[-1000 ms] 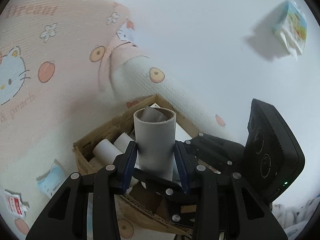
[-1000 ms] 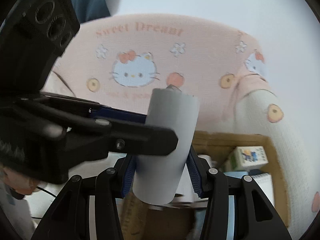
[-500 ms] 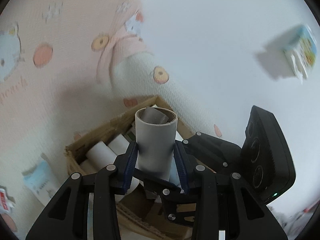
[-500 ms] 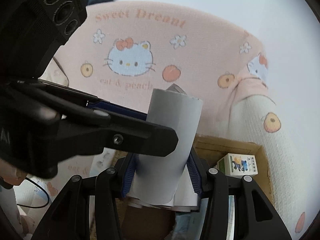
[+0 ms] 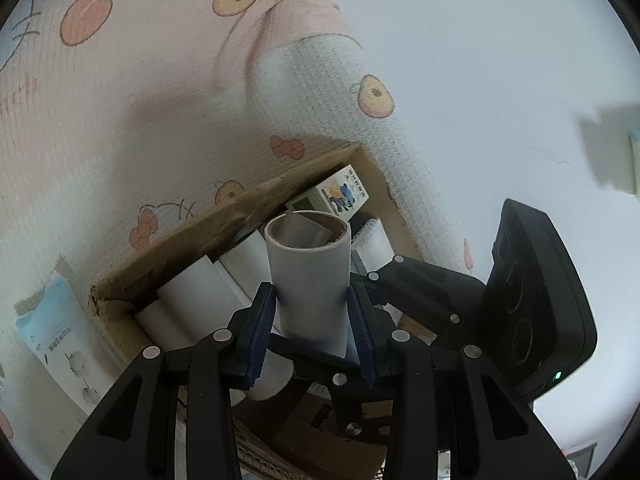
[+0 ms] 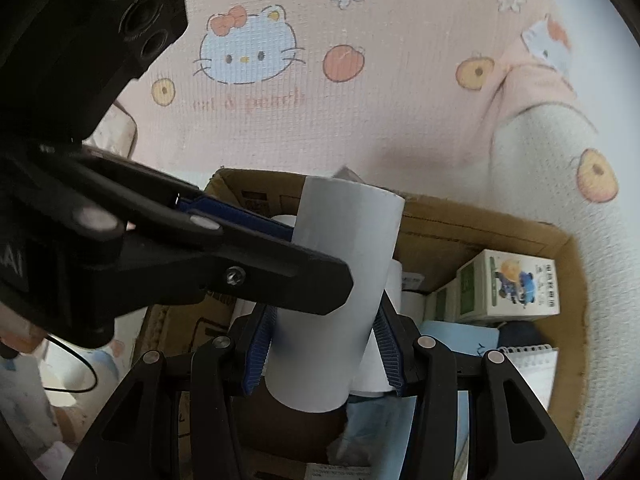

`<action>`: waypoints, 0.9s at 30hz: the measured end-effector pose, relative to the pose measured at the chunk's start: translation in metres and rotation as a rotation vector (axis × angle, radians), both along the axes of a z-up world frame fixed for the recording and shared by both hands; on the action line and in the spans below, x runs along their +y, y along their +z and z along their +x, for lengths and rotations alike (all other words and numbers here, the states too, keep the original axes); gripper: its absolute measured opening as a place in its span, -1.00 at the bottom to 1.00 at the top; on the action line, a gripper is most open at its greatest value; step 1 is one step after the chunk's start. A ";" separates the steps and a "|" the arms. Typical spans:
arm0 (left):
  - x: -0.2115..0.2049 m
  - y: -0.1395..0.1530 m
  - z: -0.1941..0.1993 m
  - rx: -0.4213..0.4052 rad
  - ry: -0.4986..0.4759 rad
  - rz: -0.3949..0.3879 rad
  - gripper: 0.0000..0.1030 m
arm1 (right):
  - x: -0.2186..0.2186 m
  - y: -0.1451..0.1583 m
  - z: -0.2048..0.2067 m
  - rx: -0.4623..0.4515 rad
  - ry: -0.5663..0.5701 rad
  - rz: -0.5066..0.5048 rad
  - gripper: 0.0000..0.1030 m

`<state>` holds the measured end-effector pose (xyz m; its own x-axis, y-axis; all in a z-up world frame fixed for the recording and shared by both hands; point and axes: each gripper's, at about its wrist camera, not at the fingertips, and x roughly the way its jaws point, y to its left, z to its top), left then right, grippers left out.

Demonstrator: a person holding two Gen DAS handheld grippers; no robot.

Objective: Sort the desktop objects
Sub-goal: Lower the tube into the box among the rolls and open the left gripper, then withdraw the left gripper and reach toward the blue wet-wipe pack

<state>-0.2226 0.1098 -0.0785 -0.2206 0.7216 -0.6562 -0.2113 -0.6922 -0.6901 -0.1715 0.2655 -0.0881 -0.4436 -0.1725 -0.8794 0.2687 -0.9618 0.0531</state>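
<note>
One tube (image 5: 308, 280), frame centre, clamped by both left gripper (image 5: 312, 332) and right gripper (image 6: 324, 352), poised above box (image 6: 480, 240). Already boxed: white rolls (image 5: 200, 300), carton (image 6: 508, 284), notepad (image 6: 532, 364). Left: releasing tube; blue pack (image 5: 60, 344) outside, lower left.

One cardboard box (image 5: 188, 256) sits on one cartoon-print cloth (image 6: 360, 128). One grey tube (image 5: 308, 280) is gripped by two grippers, the left (image 5: 312, 320) and the right (image 6: 324, 344). In the box lie at least three white rolls (image 5: 200, 292), one printed carton (image 6: 508, 288) and one spiral notepad (image 6: 532, 364). One blue-and-white packet (image 5: 60, 340) lies outside.
</note>
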 end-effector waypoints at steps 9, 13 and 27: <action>0.004 -0.015 -0.013 -0.071 0.022 -0.050 -0.21 | 0.026 -0.012 -0.018 -0.116 -0.004 -0.168 -0.11; 0.006 -0.014 -0.012 -0.070 0.022 -0.057 -0.21 | 0.032 -0.017 -0.015 -0.142 -0.010 -0.221 -0.11; 0.001 0.029 0.009 0.178 0.105 -0.114 -0.14 | 0.036 0.015 0.003 -0.070 -0.026 -0.203 -0.10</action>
